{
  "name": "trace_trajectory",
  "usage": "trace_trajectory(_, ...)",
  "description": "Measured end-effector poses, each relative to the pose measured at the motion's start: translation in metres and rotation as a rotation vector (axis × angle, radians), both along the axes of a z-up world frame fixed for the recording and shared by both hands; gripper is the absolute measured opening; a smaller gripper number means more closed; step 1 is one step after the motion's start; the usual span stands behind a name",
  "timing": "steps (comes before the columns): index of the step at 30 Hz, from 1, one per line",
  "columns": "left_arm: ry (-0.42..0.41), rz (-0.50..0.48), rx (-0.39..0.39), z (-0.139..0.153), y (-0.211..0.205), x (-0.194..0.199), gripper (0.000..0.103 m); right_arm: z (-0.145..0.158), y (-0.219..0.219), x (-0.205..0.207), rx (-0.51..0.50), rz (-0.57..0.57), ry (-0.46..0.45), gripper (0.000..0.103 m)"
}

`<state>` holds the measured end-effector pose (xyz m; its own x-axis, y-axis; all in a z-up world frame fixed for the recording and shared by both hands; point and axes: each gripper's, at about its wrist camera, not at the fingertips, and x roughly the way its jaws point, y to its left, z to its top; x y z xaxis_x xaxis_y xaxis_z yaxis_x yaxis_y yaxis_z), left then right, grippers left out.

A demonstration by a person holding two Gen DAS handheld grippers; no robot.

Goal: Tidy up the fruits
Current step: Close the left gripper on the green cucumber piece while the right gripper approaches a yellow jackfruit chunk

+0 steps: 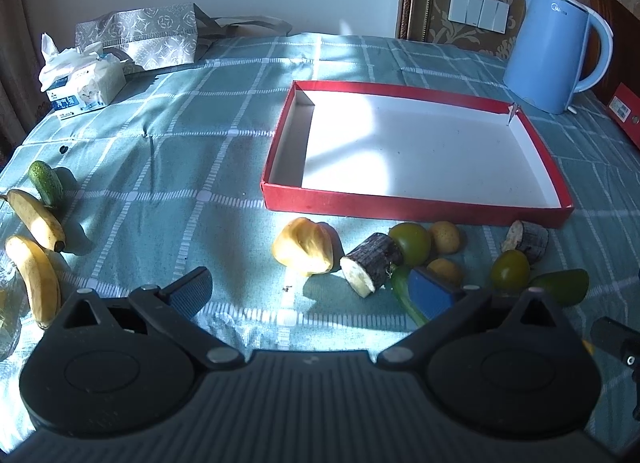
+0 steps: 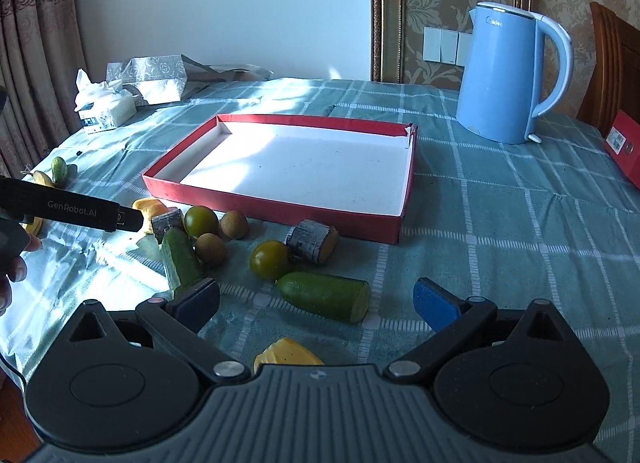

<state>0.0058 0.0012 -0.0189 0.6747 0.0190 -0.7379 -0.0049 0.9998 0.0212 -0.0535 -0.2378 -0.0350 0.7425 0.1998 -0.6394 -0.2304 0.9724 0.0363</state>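
Note:
A shallow red box (image 1: pixel 416 211) with a white inside lies empty on the checked cloth; it also shows in the right wrist view (image 2: pixel 280 209). In front of it lie a yellow fruit piece (image 1: pixel 304 253), two cut dark-skinned chunks (image 1: pixel 372 263), green tomatoes (image 1: pixel 412 243), small brown fruits (image 1: pixel 445 238) and cucumber pieces (image 2: pixel 326 297). Two bananas (image 1: pixel 38 219) and a small cucumber (image 1: pixel 45 182) lie at the far left. My left gripper (image 1: pixel 312 291) is open and empty above the cloth, near the yellow piece. My right gripper (image 2: pixel 316 299) is open and empty, with a cucumber piece between its fingers' line.
A blue electric kettle (image 2: pixel 504 75) stands behind the box at the right. A tissue pack (image 1: pixel 84 87) and a patterned bag (image 1: pixel 140 35) lie at the back left. A red carton (image 2: pixel 624 151) lies at the right edge. The left gripper's body (image 2: pixel 72 213) reaches in from the left.

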Motion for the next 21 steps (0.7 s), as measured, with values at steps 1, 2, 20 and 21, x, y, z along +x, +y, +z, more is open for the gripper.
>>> trace_trajectory(1,-0.007,-0.001,0.004,0.0,0.0,-0.001,0.103,0.001,0.001,0.0,-0.01,0.012,-0.001,0.103)
trace_trajectory(2,-0.013,-0.005,0.012,0.0,-0.001,-0.002,0.103,0.0,0.003,0.0,-0.018,0.02,-0.001,0.103)
trace_trajectory(20,-0.024,-0.07,0.041,-0.009,-0.011,-0.02,0.103,-0.021,0.009,0.002,-0.066,0.141,0.053,0.079)
trace_trajectory(21,-0.019,-0.07,0.047,-0.009,-0.011,-0.019,0.103,-0.021,0.009,0.001,-0.071,0.141,0.05,0.079)
